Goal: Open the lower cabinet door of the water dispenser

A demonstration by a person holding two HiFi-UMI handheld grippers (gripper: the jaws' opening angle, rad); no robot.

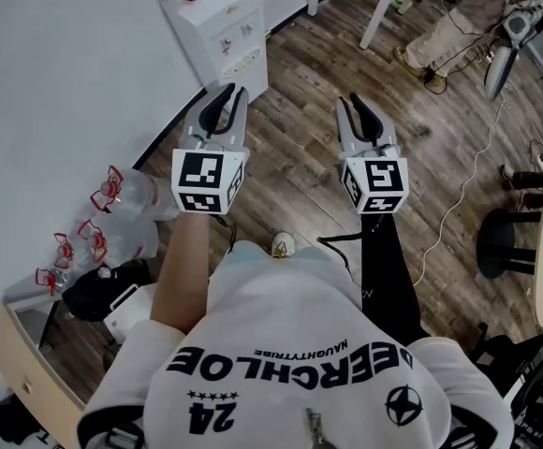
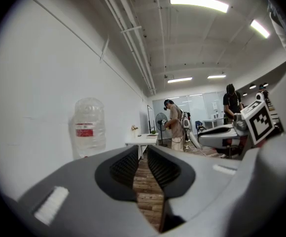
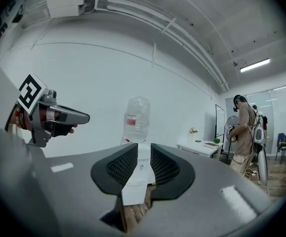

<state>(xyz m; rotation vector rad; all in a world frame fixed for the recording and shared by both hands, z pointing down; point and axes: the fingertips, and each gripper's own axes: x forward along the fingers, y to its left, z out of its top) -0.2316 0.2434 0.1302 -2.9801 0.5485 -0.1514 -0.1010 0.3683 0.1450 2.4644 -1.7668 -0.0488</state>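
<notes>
The left hand-held gripper (image 1: 225, 94) and right hand-held gripper (image 1: 357, 103) point level, side by side, each with its jaws slightly parted and empty. Well ahead of both, across the wood floor (image 1: 300, 171), stands the white water dispenser (image 1: 223, 34), its lower door untouched. Jaws this narrow may bump the door instead of catching its edge.

Water dispenser (image 1: 223, 31): white casing, smooth, plastic-looking, slight sheen. Bottle (image 3: 136, 118) on top: clear glossy plastic with a paper-like red label. Left gripper (image 2: 143, 150) and right gripper (image 3: 144, 147): grey matt shells, smooth; pads (image 3: 121, 166) black, finely ribbed, rubber-like. Marker cubes (image 1: 208, 181): matt black-and-white faces. Floor (image 1: 300, 171): wood-grain planks, low sheen. Wall (image 1: 56, 73): white, smooth, matt. Shirt (image 1: 281, 316): white cloth
</notes>
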